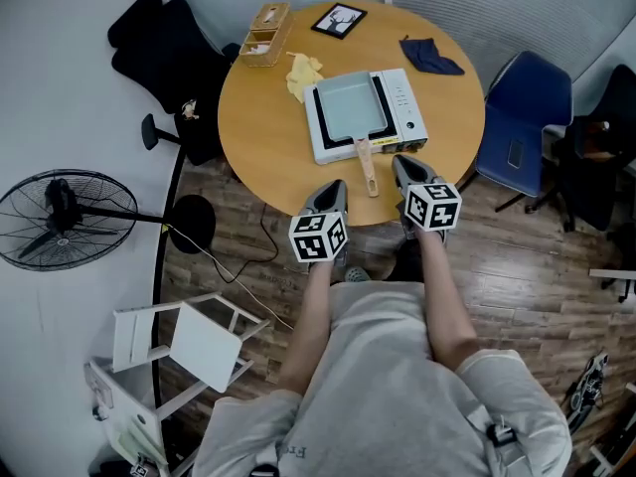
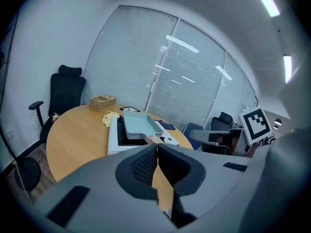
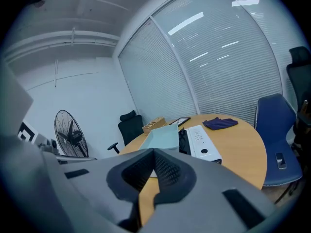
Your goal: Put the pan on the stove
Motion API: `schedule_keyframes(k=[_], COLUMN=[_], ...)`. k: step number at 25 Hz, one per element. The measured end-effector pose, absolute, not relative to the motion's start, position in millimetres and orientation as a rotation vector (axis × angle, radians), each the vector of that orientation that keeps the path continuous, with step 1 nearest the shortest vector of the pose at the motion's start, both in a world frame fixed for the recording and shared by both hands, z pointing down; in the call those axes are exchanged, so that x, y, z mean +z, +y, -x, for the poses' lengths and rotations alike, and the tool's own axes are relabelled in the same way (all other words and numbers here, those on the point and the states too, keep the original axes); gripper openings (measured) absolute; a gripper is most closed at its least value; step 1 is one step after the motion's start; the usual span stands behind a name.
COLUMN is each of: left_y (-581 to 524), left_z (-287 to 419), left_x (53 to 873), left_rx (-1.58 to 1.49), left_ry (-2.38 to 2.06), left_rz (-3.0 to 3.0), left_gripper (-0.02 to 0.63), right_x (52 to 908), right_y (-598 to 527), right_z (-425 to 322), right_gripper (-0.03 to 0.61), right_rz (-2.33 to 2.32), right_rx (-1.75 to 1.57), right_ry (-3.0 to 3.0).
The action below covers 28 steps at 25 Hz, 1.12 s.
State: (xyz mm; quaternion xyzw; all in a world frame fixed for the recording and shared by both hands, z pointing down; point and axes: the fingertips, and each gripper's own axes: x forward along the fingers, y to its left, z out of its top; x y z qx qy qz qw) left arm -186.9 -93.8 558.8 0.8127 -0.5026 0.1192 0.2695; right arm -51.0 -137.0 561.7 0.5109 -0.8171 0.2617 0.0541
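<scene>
A pale blue rectangular pan (image 1: 348, 107) rests on the white stove (image 1: 407, 102) in the middle of the round wooden table (image 1: 268, 137). Its wooden handle (image 1: 367, 167) points toward the near edge. My left gripper (image 1: 335, 189) hovers at the table's near edge, left of the handle, jaws shut and empty. My right gripper (image 1: 399, 163) sits just right of the handle, also shut and empty. In the left gripper view the pan (image 2: 139, 122) and stove (image 2: 113, 135) lie beyond the shut left gripper (image 2: 157, 150). The right gripper view shows the pan (image 3: 163, 139) past the shut right gripper (image 3: 154, 155).
A wicker basket (image 1: 263, 33), a picture frame (image 1: 339, 20), a dark blue cloth (image 1: 429, 56) and a yellow cloth (image 1: 303, 73) lie on the table's far side. A blue chair (image 1: 525, 107) stands right, a black chair (image 1: 164, 48) and a fan (image 1: 60, 217) left.
</scene>
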Motion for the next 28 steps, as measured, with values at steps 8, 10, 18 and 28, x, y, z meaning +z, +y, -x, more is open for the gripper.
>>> schedule_keyframes(k=[8, 10, 18, 28], left_y=[-94, -93, -88, -84], left_z=[188, 187, 187, 189], left_x=[561, 559, 562, 562], left_rx=[0.331, 0.328, 0.32, 0.309], left_ry=[-1.347, -1.341, -1.318, -1.319], left_rz=[-2.18, -2.187, -2.192, -2.189], left_gripper=[0.028, 0.028, 0.028, 0.028], right_x=[558, 557, 556, 558], right_y=[-131, -129, -119, -115], right_z=[51, 51, 51, 55], right_gripper=[0.021, 0.021, 0.021, 0.021], right_rz=[-1.568, -1.574, -1.575, -1.563], right_rx=[0.747, 0.734, 0.683, 0.679], right_ry=[-2.458, -2.452, -2.431, -2.432])
